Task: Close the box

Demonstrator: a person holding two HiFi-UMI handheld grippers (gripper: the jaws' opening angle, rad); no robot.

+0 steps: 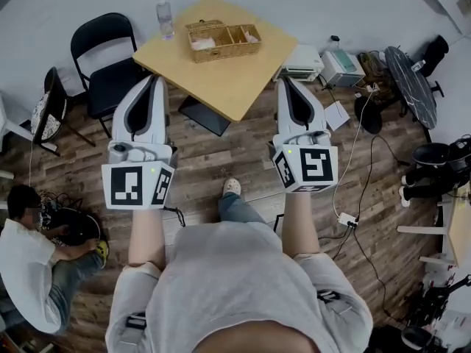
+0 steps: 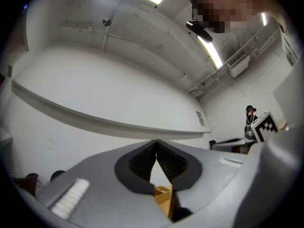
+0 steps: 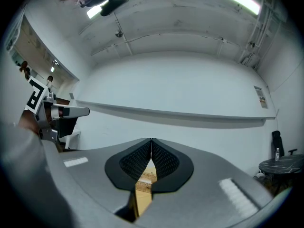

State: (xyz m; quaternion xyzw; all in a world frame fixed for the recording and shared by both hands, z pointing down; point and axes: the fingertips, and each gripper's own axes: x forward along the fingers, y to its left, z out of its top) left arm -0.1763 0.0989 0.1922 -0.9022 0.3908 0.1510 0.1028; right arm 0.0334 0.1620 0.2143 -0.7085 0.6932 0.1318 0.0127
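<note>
A woven wicker box [image 1: 222, 41] with its lid open and several compartments sits on the far part of a light wooden table [image 1: 221, 79]. My left gripper [image 1: 155, 80] is held up short of the table's left edge, jaws shut on nothing. My right gripper [image 1: 284, 82] hovers at the table's right corner, also shut and empty. In the left gripper view a slice of the box [image 2: 162, 195] shows below the closed left gripper [image 2: 156, 142]. The box [image 3: 145, 178] shows the same way under the right gripper [image 3: 151, 141] in the right gripper view.
A clear water bottle [image 1: 165, 19] stands at the table's far left corner. Black chairs [image 1: 103, 57] stand left of the table. A person [image 1: 33, 256] sits on the floor at the left. Boxes, cables and a power strip [image 1: 346, 219] lie to the right.
</note>
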